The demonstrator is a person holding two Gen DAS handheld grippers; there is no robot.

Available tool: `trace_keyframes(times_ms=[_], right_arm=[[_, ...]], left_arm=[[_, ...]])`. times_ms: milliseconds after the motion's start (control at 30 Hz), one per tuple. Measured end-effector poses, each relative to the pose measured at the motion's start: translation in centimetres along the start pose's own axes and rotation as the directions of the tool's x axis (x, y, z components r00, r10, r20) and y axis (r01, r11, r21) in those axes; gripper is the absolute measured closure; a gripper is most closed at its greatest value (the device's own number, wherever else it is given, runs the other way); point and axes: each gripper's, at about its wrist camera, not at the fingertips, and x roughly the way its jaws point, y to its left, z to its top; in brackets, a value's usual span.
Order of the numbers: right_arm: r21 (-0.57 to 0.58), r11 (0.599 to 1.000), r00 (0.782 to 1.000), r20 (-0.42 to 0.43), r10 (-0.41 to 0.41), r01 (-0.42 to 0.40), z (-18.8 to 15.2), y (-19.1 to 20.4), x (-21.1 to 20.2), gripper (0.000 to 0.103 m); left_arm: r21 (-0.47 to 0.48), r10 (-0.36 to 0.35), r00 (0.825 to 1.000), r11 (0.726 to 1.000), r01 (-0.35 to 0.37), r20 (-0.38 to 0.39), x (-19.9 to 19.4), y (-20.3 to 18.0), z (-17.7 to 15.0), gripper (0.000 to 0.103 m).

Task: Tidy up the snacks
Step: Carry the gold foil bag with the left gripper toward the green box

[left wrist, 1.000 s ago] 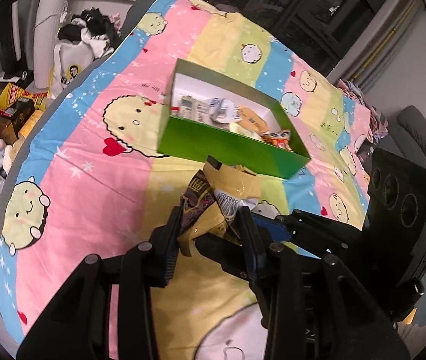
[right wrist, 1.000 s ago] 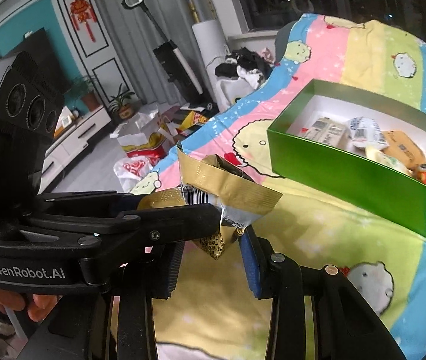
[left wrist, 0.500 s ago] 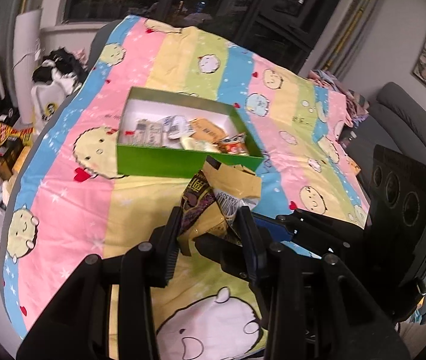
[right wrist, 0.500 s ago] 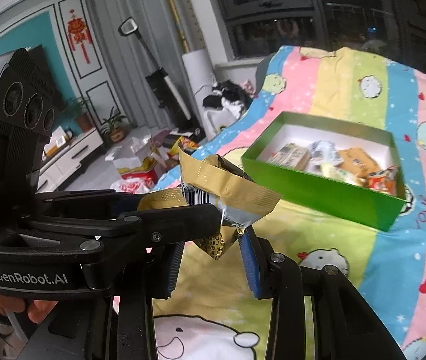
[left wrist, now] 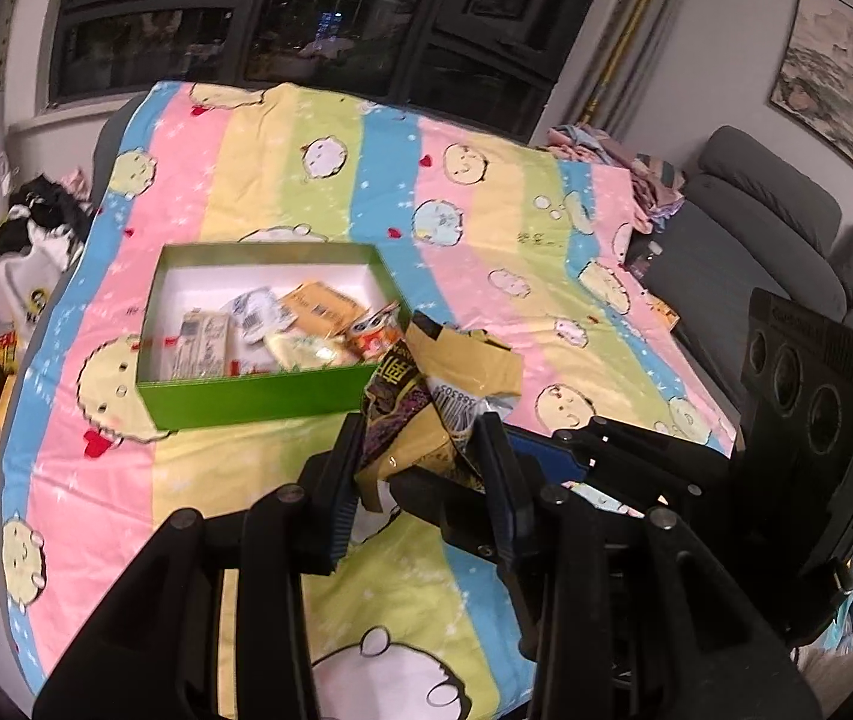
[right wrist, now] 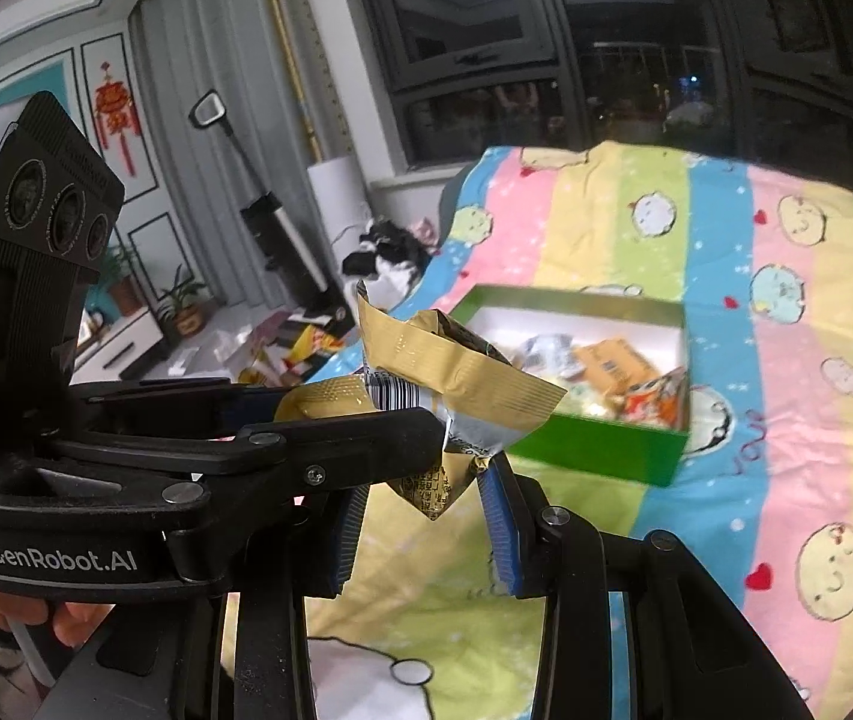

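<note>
A crumpled gold snack packet [left wrist: 456, 372] is held in the air between both tools. My left gripper [left wrist: 420, 456] is shut on its lower part. In the right wrist view the same packet [right wrist: 462, 372] has its bottom corner pinched in my right gripper [right wrist: 426, 510], which is also shut on it; one of the left tool's fingers [right wrist: 336, 444] crosses in from the left. Beyond the packet, the green box [left wrist: 258, 402] lies on the bed with several wrapped snacks [left wrist: 312, 324] inside. It is seen again, blurred, as the green box [right wrist: 594, 450].
A striped cartoon bedspread [left wrist: 486, 192] covers the bed. A grey sofa [left wrist: 756, 228] stands to the right and a clothes pile [left wrist: 36, 228] to the left. Bags and boxes [right wrist: 300, 348] litter the floor by a vacuum [right wrist: 270, 228]. A person's hand [right wrist: 66, 618] grips the left tool.
Both grippers have risen and drawn back together with the packet still in them. The green box now looks smaller and farther, and more of the bed and room shows.
</note>
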Motion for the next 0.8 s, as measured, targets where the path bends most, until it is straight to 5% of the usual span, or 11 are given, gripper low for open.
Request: trace_keyframes(times_ms=[800], right_arm=[[-0.003, 0.999, 0.999, 0.019, -0.032, 0.032, 3.3, -2.0, 1.2, 0.065]], left_arm=[[0.014, -0.031, 1.0, 0.999, 0.03, 0.006, 1.9, 1.0, 3.9, 0.066]])
